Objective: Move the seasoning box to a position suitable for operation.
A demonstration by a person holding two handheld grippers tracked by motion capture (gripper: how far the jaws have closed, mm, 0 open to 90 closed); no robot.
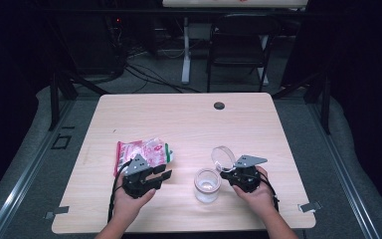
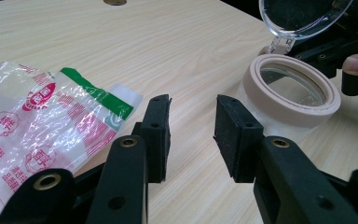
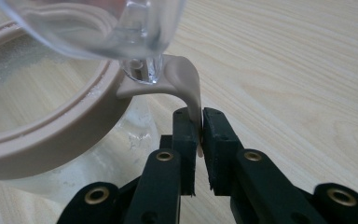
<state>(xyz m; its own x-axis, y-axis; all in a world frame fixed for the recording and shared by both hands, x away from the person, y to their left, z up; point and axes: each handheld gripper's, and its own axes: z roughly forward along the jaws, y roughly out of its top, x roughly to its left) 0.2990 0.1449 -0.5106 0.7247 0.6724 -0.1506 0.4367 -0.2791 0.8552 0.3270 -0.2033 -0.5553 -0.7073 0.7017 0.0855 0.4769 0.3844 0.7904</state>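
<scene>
Nearest the person's edge of the table (image 1: 258,129), the right gripper (image 3: 200,133) is pinching the thin beige tab (image 3: 189,88) that curls down from the jar's collar, its jaws clamped together with the tab sandwiched between the pads. That tab is looking soft and rubbery, so it is probably flexing rather than giving a firm handle, and a hard pull could be slipping it out. The jar (image 1: 207,185) is standing upright between the two hands, a clear vessel with a beige rim (image 2: 291,88) and a transparent lid (image 1: 223,157) hinged up and open at the rim's far side. It is appearing empty and light, likely hard plastic or glass with smooth, slippery walls, so steadying it by the collar seems safer than squeezing the body. The left gripper (image 2: 191,123) is resting beside it with jaws parted and nothing between them, aiming at the gap between jar and bag. Just beyond it is lying the plastic bag (image 1: 142,152), printed red and white with a green strip (image 2: 98,93), crinkly, limp and light; it is best taken by a corner or its sealed edge.
</scene>
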